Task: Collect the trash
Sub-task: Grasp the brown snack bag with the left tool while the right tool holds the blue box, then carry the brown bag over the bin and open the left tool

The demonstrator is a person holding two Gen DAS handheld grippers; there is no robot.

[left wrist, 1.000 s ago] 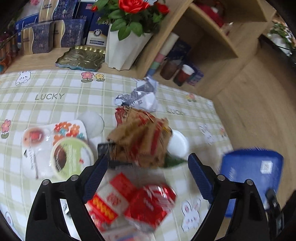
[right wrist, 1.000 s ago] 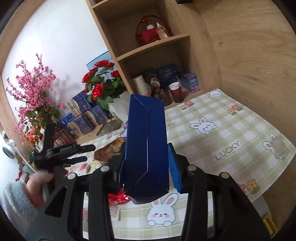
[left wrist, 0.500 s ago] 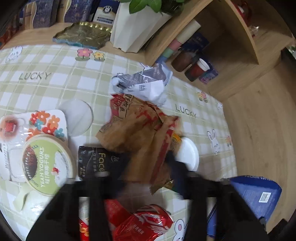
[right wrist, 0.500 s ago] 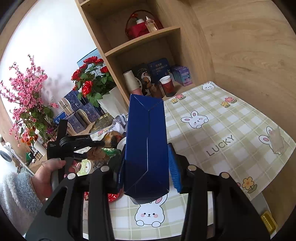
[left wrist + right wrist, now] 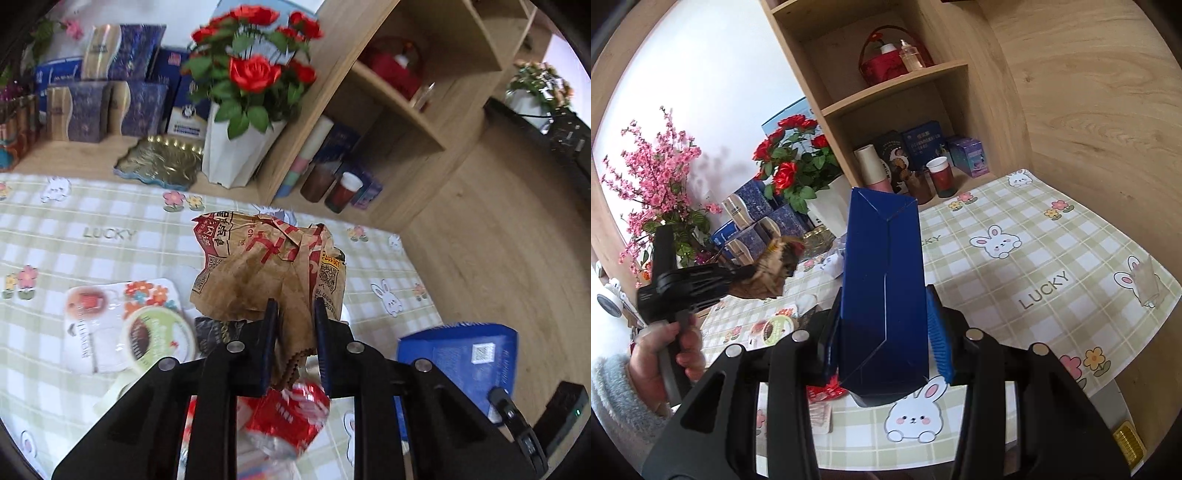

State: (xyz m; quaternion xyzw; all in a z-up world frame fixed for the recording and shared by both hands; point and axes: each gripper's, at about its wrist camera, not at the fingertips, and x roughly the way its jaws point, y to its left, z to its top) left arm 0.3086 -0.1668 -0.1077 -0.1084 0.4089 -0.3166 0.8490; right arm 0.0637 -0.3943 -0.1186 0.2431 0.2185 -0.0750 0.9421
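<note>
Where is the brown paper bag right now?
The brown paper bag is clamped in the left hand-held gripper, lifted above the yogurt cup and red wrapper.

Paper bag (image 5: 269, 273) is held above table (image 5: 92, 240); yogurt cup (image 5: 159, 338) lies left, can (image 5: 291, 413) below.

A lived-in home: checked rabbit tablecloth (image 5: 1034, 266), red roses (image 5: 255, 70) beside wooden shelves (image 5: 897, 85).

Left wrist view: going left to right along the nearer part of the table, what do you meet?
Yogurt cup → black sachet → brown paper bag pinched in the left gripper → blue bag at the table's right edge.
</note>
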